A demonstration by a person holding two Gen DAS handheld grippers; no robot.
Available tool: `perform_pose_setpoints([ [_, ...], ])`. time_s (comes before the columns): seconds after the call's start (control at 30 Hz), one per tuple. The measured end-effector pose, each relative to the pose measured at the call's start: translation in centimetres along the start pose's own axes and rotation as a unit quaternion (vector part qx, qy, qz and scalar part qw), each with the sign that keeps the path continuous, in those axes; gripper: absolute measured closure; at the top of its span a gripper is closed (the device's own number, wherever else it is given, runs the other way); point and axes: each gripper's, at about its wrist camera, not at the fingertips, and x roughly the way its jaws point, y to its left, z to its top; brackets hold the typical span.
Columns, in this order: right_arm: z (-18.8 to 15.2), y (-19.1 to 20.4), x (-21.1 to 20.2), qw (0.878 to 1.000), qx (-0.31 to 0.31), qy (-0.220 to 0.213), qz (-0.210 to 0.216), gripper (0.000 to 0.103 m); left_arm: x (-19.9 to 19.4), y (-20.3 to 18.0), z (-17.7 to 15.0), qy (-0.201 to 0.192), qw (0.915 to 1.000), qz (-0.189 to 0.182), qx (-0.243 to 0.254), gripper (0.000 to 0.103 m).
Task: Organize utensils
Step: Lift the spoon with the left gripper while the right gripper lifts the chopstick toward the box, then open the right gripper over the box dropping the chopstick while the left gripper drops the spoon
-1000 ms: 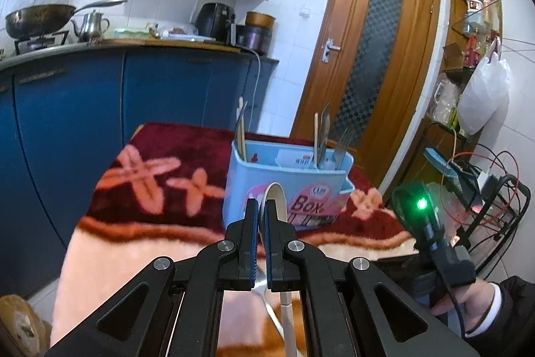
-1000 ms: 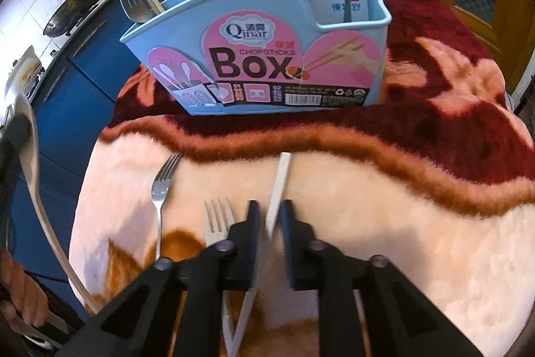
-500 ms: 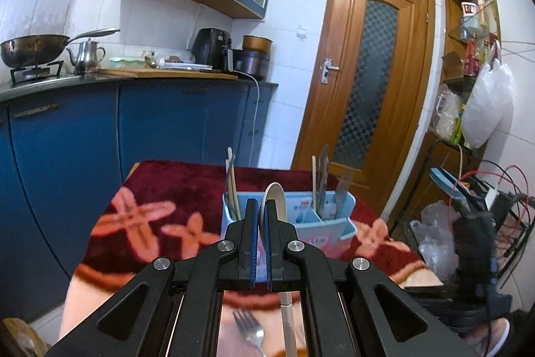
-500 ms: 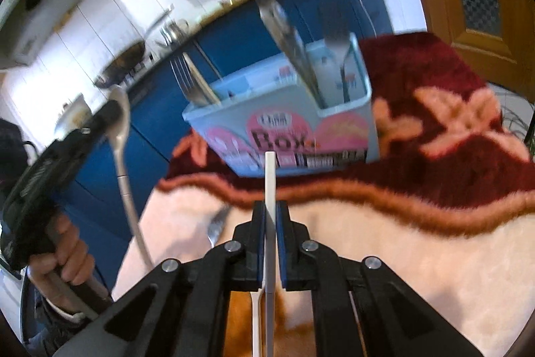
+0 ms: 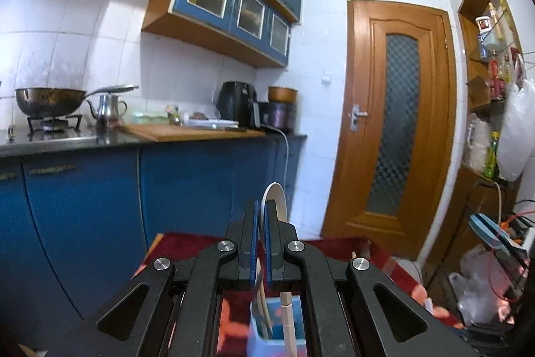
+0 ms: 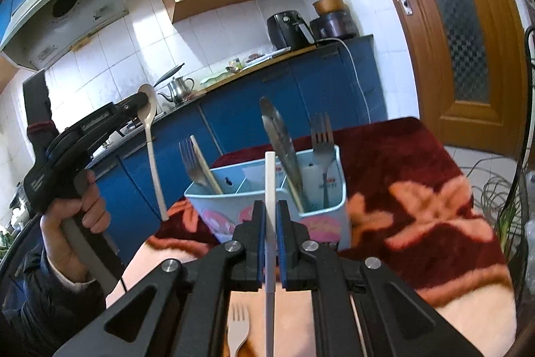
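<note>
Right gripper [image 6: 270, 219] is clamped on a white chopstick [image 6: 270, 176], kept upright so its end can be dropped straight into the blue utensil box [image 6: 329, 216]. Left gripper [image 5: 260, 236] is closed on a cream spoon [image 6: 149, 136] just below the bowl, handle hanging down, likely for the same drop. Box is seen just ahead on the blanket-covered desk [image 6: 434, 216], well inside its edges. Side compartments are crowded with forks and a knife; middle slots look free. One cream fork [image 6: 238, 328] is left lying near the front edge.

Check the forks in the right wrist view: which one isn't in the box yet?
The cream plastic fork lying on the blanket; both metal forks stand upright in the blue box.
</note>
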Motion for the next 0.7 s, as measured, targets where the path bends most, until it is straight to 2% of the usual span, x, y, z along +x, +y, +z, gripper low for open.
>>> perform_pose_setpoints([
  [0.23,0.3,-0.7,0.0,1.0,-0.011,-0.019,-0.011,0.095,1.9,0.0,0.1,-0.045,0.9986,0.016,-0.021,0.1],
  [0.5,1.9,-1.1,0.4,1.0,-0.008,-0.028,-0.003,0.095,3.0,0.1,-1.5,-0.065,0.997,0.037,-0.022,0.1],
  [0.7,4.4,-0.5,1.0,0.998,-0.019,-0.064,-0.017,0.095,3.3,0.2,-2.0,-0.073,0.9963,0.039,-0.025,0.1],
])
